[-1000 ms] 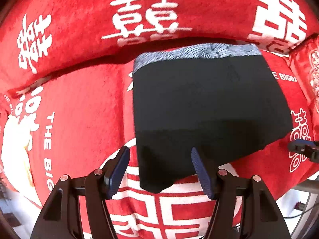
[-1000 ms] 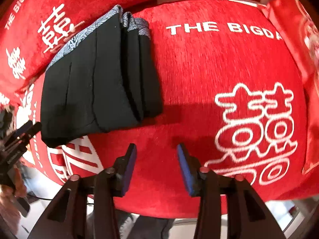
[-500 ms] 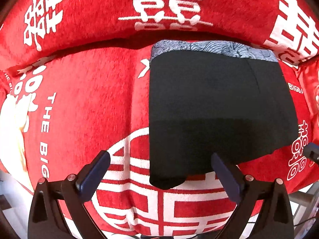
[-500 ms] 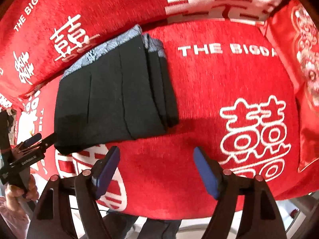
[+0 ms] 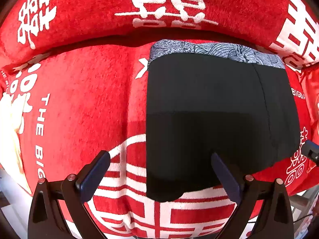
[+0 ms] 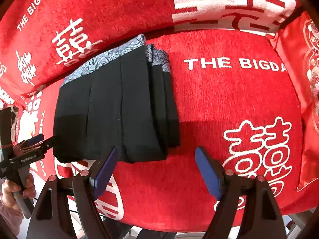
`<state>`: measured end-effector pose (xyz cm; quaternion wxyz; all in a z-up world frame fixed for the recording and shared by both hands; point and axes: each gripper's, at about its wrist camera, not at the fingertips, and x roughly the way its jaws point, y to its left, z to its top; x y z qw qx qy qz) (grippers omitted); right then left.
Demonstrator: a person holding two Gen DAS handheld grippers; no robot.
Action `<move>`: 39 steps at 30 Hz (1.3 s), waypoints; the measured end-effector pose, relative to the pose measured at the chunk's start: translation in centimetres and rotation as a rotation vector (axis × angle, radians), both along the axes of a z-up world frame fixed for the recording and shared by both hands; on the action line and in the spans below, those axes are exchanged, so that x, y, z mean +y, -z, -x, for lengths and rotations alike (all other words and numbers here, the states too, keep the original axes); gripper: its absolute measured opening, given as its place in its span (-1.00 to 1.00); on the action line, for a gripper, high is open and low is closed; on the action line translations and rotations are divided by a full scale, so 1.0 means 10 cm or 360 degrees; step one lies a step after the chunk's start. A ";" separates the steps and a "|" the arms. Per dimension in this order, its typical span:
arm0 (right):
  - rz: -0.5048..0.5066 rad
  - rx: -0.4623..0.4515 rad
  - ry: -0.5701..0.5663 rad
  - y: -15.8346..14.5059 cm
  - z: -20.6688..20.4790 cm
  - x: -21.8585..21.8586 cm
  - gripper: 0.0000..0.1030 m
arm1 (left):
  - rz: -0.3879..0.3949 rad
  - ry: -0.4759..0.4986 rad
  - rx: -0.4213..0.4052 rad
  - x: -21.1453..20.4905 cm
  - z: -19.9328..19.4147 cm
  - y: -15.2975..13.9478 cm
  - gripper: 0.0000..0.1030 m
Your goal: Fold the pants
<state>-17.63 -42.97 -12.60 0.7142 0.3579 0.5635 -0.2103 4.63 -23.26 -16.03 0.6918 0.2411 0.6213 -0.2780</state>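
Observation:
Black pants [image 5: 219, 115] with a blue-grey patterned waistband [image 5: 215, 50] lie folded into a thick rectangle on the red sofa seat [image 5: 83, 103]. My left gripper [image 5: 159, 156] hovers open over their near hem, pointing straight down, its pads clear of the cloth. In the right wrist view the pants [image 6: 119, 109] show stacked folds along their right side. My right gripper [image 6: 157, 151] stands open just above their near right corner, empty. A hand [image 6: 12, 191] holds the left gripper [image 6: 30, 145] at the left edge.
The red cover with white characters runs up the backrest [image 5: 159, 4] behind the pants. A red satin cushion [image 6: 305, 79] leans at the seat's right end. Right of the pants lies bare seat [image 6: 229, 103]. The seat's front edge [image 6: 179, 225] drops to the floor.
Both grippers' jaws have spread from about half open to wide. The right gripper has drawn up and back from the pants. The left gripper has shifted slightly left, over the hem.

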 end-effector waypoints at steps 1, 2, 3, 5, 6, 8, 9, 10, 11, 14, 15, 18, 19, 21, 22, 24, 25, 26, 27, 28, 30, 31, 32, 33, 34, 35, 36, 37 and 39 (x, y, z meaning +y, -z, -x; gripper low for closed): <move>-0.0006 0.0003 0.0000 0.02 0.00 -0.01 0.60 | -0.0004 0.0000 0.0001 -0.02 -0.01 0.01 0.97; -0.0009 0.0008 -0.0002 0.03 0.00 -0.02 0.60 | -0.0007 0.0000 0.0002 -0.04 -0.01 0.01 0.97; -0.0006 0.0015 -0.0007 0.05 0.01 -0.02 0.60 | -0.0008 -0.0001 0.0004 -0.05 -0.02 0.02 0.97; -0.0002 0.0023 -0.0013 0.07 0.01 -0.04 0.60 | 0.0000 -0.0009 0.0017 -0.09 -0.04 0.04 0.97; -0.0005 0.0026 -0.0013 0.08 0.01 -0.05 0.60 | 0.0004 -0.0016 0.0028 -0.11 -0.06 0.05 0.97; -0.0015 0.0030 -0.0007 0.11 0.02 -0.07 0.60 | 0.0011 -0.0024 0.0037 -0.14 -0.08 0.06 0.97; -0.0018 0.0032 -0.0002 0.12 0.02 -0.08 0.60 | 0.0015 -0.0025 0.0041 -0.15 -0.09 0.07 0.97; -0.0023 0.0032 0.0002 0.14 0.03 -0.09 0.60 | 0.0018 -0.0025 0.0044 -0.17 -0.10 0.08 0.97; -0.0031 0.0029 0.0007 0.15 0.03 -0.11 0.60 | 0.0020 -0.0024 0.0047 -0.19 -0.11 0.08 0.97; -0.0048 0.0019 0.0010 0.18 0.02 -0.14 0.60 | 0.0024 -0.0020 0.0054 -0.22 -0.14 0.10 0.97; -0.0046 0.0017 0.0003 0.19 0.01 -0.15 0.60 | 0.0022 -0.0018 0.0054 -0.22 -0.15 0.10 0.97; -0.0052 0.0009 -0.0020 0.22 -0.02 -0.17 0.60 | 0.0040 -0.0022 0.0077 -0.24 -0.19 0.13 0.97; -0.0058 0.0002 -0.0024 0.23 -0.03 -0.18 0.60 | 0.0046 -0.0027 0.0089 -0.24 -0.22 0.14 0.97; -0.0073 -0.0015 -0.0026 0.25 -0.05 -0.22 0.60 | 0.0054 -0.0038 0.0109 -0.23 -0.26 0.16 0.97; -0.0076 -0.0020 -0.0026 0.25 -0.05 -0.23 0.60 | 0.0052 -0.0046 0.0119 -0.23 -0.28 0.17 0.97; -0.0081 -0.0032 -0.0018 0.27 -0.07 -0.28 0.60 | 0.0049 -0.0066 0.0141 -0.22 -0.31 0.20 0.97; -0.0092 -0.0042 -0.0010 0.28 -0.08 -0.31 0.60 | 0.0052 -0.0077 0.0155 -0.22 -0.33 0.21 0.97; -0.0103 -0.0049 -0.0005 0.29 -0.09 -0.33 0.60 | 0.0059 -0.0080 0.0160 -0.22 -0.34 0.21 0.97; -0.0119 -0.0057 0.0000 0.30 -0.09 -0.35 0.60 | 0.0067 -0.0082 0.0162 -0.22 -0.35 0.21 0.97; -0.0138 -0.0067 0.0001 0.32 -0.10 -0.38 0.60 | 0.0080 -0.0083 0.0167 -0.22 -0.36 0.21 0.97; -0.0179 -0.0089 0.0004 0.36 -0.12 -0.43 0.60 | 0.0106 -0.0087 0.0184 -0.22 -0.39 0.21 0.97; -0.0209 -0.0108 0.0006 0.38 -0.12 -0.46 0.60 | 0.0124 -0.0087 0.0201 -0.22 -0.42 0.22 0.97; -0.0241 -0.0136 0.0008 0.39 -0.12 -0.49 0.60 | 0.0142 -0.0087 0.0218 -0.22 -0.45 0.22 0.97; -0.0262 -0.0154 0.0010 0.40 -0.13 -0.50 0.60 | 0.0166 -0.0085 0.0238 -0.22 -0.48 0.22 0.97; -0.0288 -0.0173 0.0014 0.41 -0.13 -0.53 0.60 | 0.0181 -0.0084 0.0249 -0.22 -0.51 0.22 0.97; -0.0308 -0.0190 0.0017 0.42 -0.14 -0.55 0.60 | 0.0202 -0.0078 0.0265 -0.22 -0.53 0.22 0.97; -0.0325 -0.0204 0.0016 0.43 -0.14 -0.56 0.60 | 0.0215 -0.0074 0.0278 -0.23 -0.54 0.23 0.97; -0.0350 -0.0219 0.0015 0.45 -0.15 -0.57 0.60 | 0.0233 -0.0065 0.0301 -0.23 -0.56 0.25 0.97; -0.0419 -0.0248 0.0008 0.51 -0.17 -0.59 0.60 | 0.0249 -0.0056 0.0329 -0.24 -0.59 0.29 0.97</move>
